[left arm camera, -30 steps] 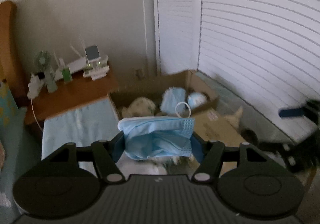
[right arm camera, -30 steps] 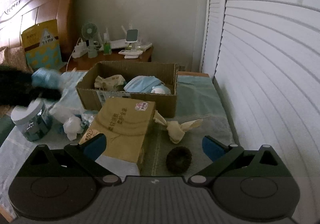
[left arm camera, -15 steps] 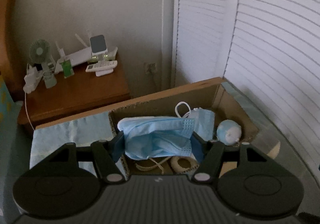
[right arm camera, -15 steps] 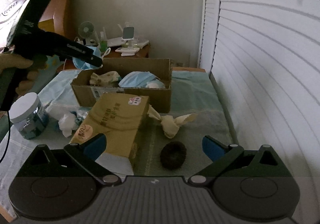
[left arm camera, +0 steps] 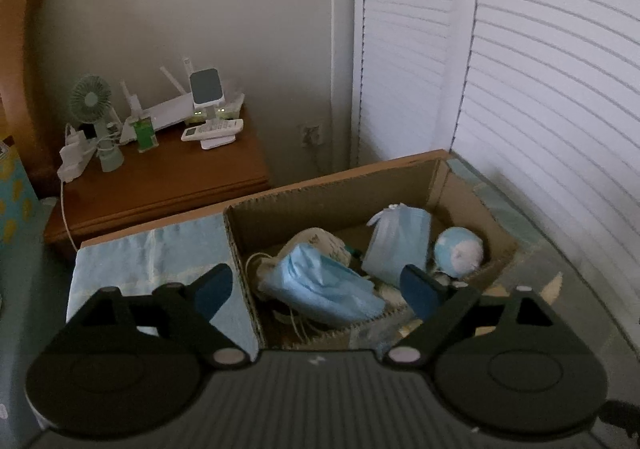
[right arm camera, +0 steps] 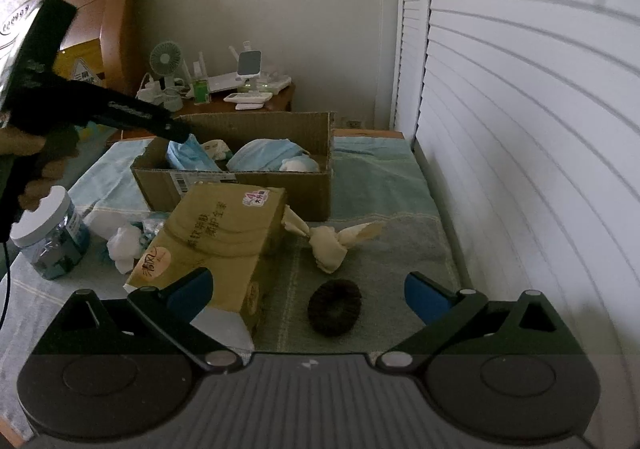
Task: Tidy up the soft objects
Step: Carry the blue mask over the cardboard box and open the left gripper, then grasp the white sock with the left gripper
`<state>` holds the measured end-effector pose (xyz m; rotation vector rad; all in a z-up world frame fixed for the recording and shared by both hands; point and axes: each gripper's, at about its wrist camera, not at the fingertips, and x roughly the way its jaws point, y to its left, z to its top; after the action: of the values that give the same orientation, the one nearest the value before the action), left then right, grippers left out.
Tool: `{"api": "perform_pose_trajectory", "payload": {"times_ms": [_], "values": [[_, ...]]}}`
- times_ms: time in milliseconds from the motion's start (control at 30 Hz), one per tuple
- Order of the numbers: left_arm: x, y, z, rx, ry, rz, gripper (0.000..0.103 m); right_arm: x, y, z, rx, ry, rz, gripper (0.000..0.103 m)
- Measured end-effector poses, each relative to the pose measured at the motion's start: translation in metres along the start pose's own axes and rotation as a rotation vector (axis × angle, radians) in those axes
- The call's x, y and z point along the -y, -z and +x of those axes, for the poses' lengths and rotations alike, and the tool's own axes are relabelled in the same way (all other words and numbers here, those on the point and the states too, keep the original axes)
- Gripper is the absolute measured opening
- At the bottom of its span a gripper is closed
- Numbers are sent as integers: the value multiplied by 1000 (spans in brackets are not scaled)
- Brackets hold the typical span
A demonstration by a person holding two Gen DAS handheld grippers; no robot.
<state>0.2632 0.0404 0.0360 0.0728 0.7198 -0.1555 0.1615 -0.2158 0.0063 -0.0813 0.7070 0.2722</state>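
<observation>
While the left gripper (left arm camera: 316, 289) hangs over the cardboard box (left arm camera: 340, 193), I read its jaws as opening, with neither pad pressing on anything. A crumpled blue face mask (left arm camera: 320, 285) shows between them at lower centre of the left wrist view, lying inside the box on other soft items. I judge this to be the release step, with the gripper placed above the box so the mask lands inside the walls.

Beyond it, toward centre right, a second folded mask (left arm camera: 400, 241) leans against the contents, and a small blue-and-white ball (left arm camera: 460, 253) sits near the right wall. At upper left, a wooden nightstand (left arm camera: 160, 185) carries a small fan (left arm camera: 90, 99).

In the right wrist view, the right gripper (right arm camera: 306, 293) has its fingers spread wide and empty at the bottom of the frame. I judge it is parked low over the remaining items for the next pick. Just beyond its tips lies a dark round hair tie (right arm camera: 334, 307); past that, a knotted cream cloth (right arm camera: 330, 245) lies centre frame. A tan tissue box (right arm camera: 216, 245) leans at centre left, beside a white-lidded jar (right arm camera: 48, 233) at the left edge.
</observation>
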Motion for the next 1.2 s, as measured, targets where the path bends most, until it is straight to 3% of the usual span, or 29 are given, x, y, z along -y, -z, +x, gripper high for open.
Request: {"api": "perform_pose_trajectory", "payload": {"times_ms": [300, 667, 833, 1033, 1200], "values": [[0, 28, -35, 18, 22, -5, 93, 3, 11, 5, -33, 29, 0, 103], [9, 84, -77, 44, 10, -1, 93, 8, 46, 31, -154, 75, -18, 103], [8, 101, -76, 13, 24, -4, 93, 9, 55, 44, -204, 85, -29, 103], [6, 100, -68, -26, 13, 108, 93, 9, 58, 43, -190, 64, -26, 103], [-2, 82, -55, -80, 76, 179, 92, 9, 60, 42, -175, 66, -23, 103]]}}
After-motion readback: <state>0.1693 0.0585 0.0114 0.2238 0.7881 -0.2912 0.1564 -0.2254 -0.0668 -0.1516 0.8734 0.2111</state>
